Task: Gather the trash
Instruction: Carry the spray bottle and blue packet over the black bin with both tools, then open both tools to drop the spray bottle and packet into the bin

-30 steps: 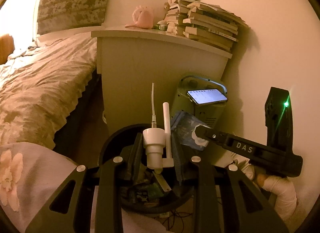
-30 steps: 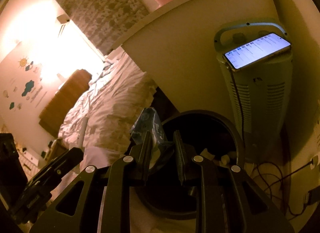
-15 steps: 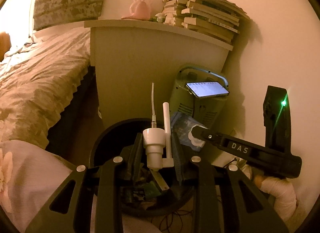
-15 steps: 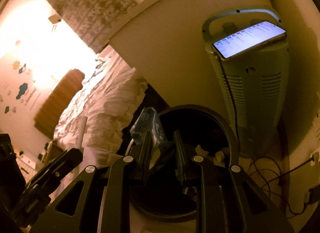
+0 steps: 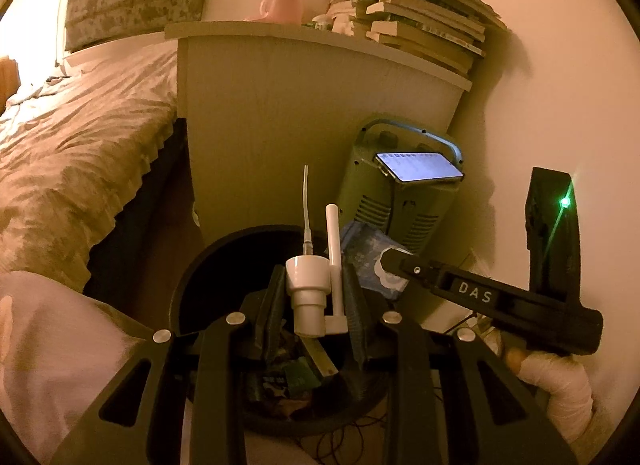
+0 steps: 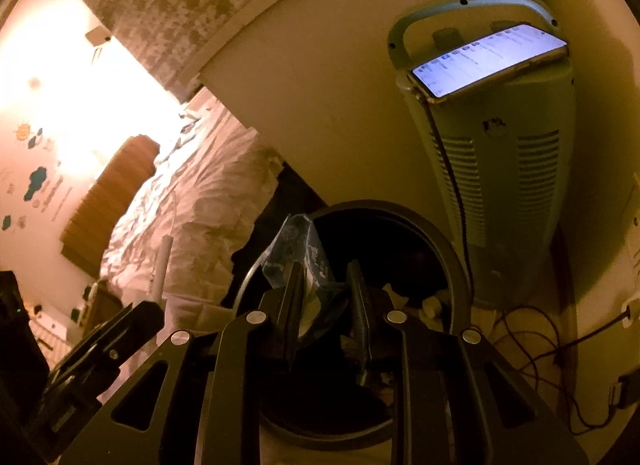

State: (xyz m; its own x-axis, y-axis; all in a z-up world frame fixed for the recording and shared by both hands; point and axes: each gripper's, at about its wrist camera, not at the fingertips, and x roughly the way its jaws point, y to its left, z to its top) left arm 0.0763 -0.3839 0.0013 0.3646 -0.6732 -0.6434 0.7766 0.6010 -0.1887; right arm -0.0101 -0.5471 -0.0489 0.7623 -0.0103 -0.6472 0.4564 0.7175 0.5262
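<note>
Left wrist view: a rumpled bed (image 5: 76, 153) on the left, then a pale cabinet (image 5: 304, 113) topped by one pink figurine (image 5: 282, 5) and one stack of books (image 5: 424, 29). Below, one round black trash bin (image 5: 188, 297) holds litter. The left gripper (image 5: 314, 297) pinches a white pump dispenser head (image 5: 308, 289), its dip tube pointing up, over the bin's opening. To the right stands one green appliance (image 5: 392, 205) with one lit phone (image 5: 420, 166) on top. Only this view shows the right gripper (image 5: 394, 265) from outside, its tip on a blue wipes packet (image 5: 366, 255).

Right wrist view: only here, wall stickers (image 6: 34, 181) on the left and cables (image 6: 552, 349) on the floor at right. The right gripper (image 6: 326, 289) grips the blue wipes packet (image 6: 298, 253) above the bin's (image 6: 452, 265) rim.
</note>
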